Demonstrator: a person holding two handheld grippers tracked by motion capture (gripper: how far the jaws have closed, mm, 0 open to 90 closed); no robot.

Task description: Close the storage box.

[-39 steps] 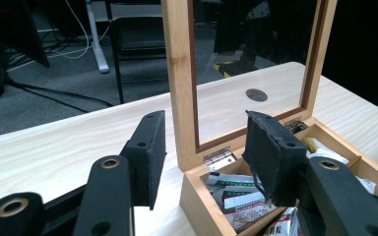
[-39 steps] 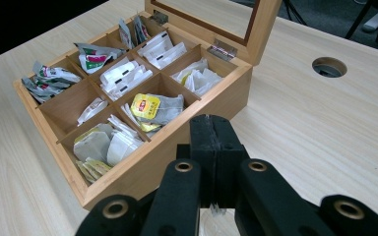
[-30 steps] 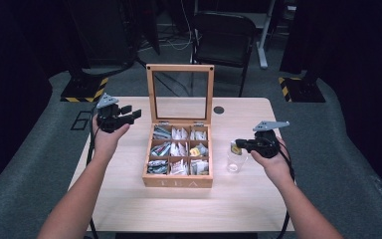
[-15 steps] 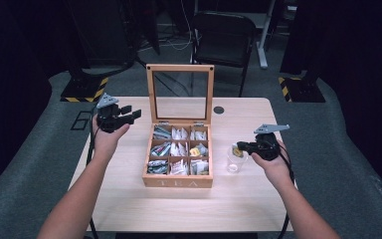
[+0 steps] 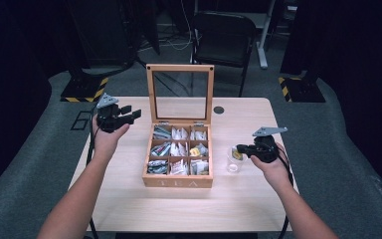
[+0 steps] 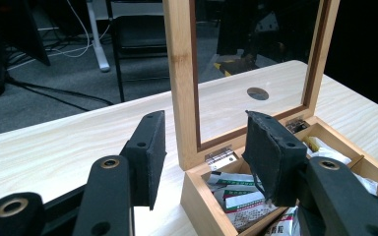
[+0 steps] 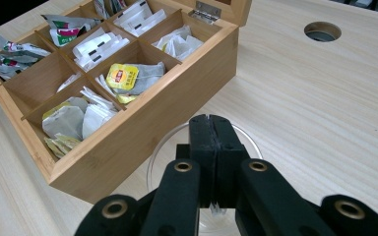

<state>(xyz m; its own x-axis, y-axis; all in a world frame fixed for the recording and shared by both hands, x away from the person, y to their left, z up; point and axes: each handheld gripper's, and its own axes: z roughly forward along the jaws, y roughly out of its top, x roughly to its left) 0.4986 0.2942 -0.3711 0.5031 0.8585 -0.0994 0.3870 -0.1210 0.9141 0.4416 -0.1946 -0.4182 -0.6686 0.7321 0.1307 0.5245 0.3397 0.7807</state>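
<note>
A wooden tea box (image 5: 179, 181) stands mid-table with its glass lid (image 5: 180, 67) upright, and tea bags fill its compartments (image 7: 123, 76). Just right of the box is a clear glass (image 5: 234, 164), seen from above in the right gripper view (image 7: 160, 157). My right gripper (image 5: 239, 149) hovers over the glass (image 7: 210, 120) with its jaws pressed together. A small yellow tea bag (image 5: 236, 153) shows at its tips. My left gripper (image 5: 132, 112) is raised left of the lid. Its jaws (image 6: 204, 147) stand apart with nothing between them, framing the lid's post (image 6: 182, 73).
A round cable hole (image 5: 219, 109) lies in the table behind the box. A black chair (image 5: 224, 35) stands beyond the far edge. The table's front half (image 5: 189, 209) is bare wood.
</note>
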